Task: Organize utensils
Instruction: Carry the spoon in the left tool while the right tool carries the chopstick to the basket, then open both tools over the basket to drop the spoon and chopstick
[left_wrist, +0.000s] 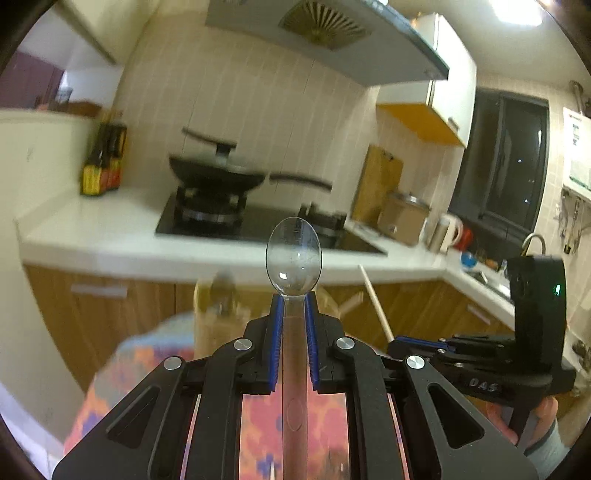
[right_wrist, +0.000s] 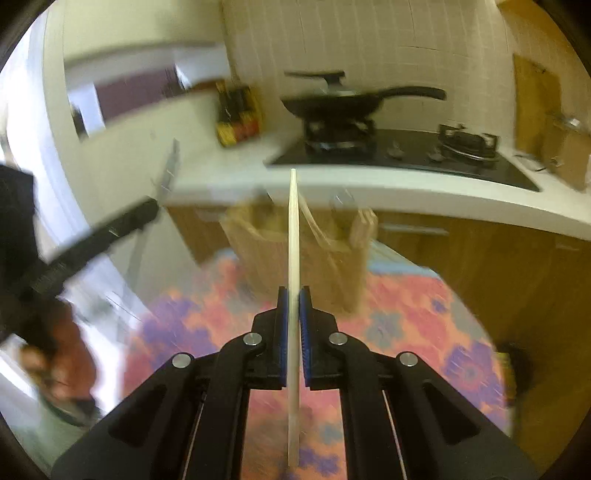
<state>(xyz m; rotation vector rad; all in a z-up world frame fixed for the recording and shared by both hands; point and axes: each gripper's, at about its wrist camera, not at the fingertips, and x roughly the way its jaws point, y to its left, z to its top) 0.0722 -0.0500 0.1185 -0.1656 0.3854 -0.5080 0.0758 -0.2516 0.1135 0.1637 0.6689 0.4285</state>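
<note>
My left gripper (left_wrist: 294, 299) is clenched on a clear plastic spoon (left_wrist: 294, 254): the blue pads (left_wrist: 276, 321) press the handle from both sides, the bowl stands up and forward beyond the fingertips, and the handle runs back between the arms of the gripper toward the camera. My right gripper (right_wrist: 294, 291) grips a pale wooden chopstick (right_wrist: 293, 236); its jaws are closed on the shaft, which runs nearly upright through them, the upper tip reaching the edge of the white countertop (right_wrist: 406, 188) in this view and the lower end passing back under the linkage. In the left view I see the right gripper side-on at lower right, with the chopstick slanting up and left from it, and a hand (left_wrist: 532, 421) on its grip. Below both tools lies a flowered cloth (right_wrist: 406, 306) in orange and purple. At its far side stands a light wooden utensil holder (right_wrist: 280, 254), blurred; what it holds I cannot make out. Beyond are wooden cabinet fronts (left_wrist: 122, 291), a black hob (right_wrist: 406, 151) with a lidded wok (right_wrist: 332, 99), and dark sauce bottles (left_wrist: 105, 162) to its left.
</note>
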